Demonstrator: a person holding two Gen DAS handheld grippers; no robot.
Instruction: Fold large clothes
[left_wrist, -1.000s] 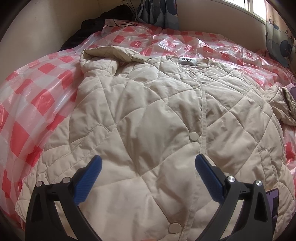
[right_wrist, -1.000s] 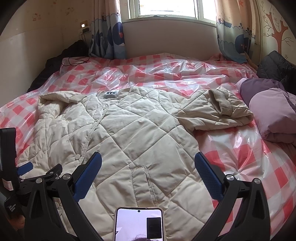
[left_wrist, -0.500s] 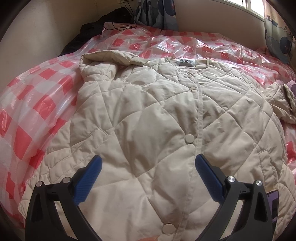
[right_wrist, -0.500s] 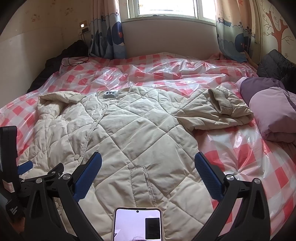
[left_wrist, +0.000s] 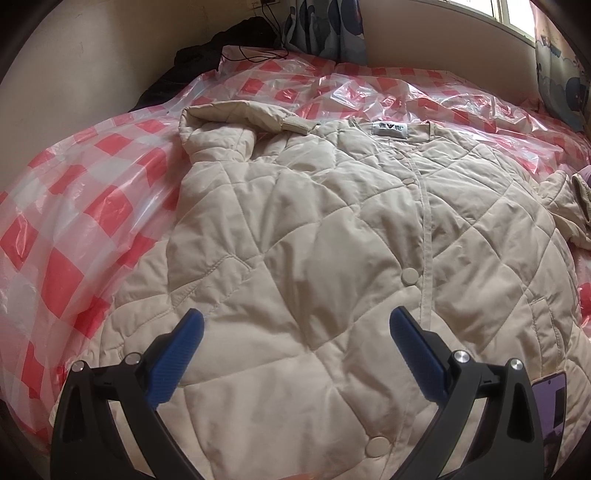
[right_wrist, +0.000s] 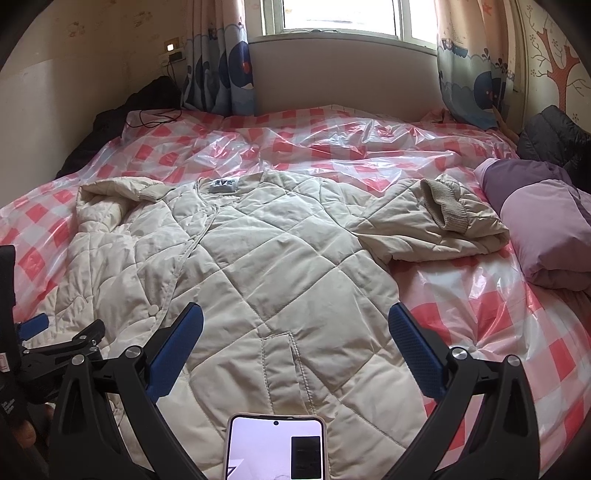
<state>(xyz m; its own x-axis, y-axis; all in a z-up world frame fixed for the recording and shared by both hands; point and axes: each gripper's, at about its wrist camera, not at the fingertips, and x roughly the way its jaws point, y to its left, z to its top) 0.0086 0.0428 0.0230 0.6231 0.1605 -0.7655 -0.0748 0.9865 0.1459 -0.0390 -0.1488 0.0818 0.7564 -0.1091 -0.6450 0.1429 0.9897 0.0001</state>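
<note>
Both grippers, left (left_wrist: 295, 328) and right (right_wrist: 295, 325), hover jaws wide over the coat's (right_wrist: 258, 266) hem (bare bed (right_wrist: 480, 314) right of it).

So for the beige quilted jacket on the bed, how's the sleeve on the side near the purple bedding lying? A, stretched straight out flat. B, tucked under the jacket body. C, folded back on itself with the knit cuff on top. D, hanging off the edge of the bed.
C: in the right wrist view the sleeve is doubled back on itself beside the jacket, its ribbed cuff resting on top.
</note>
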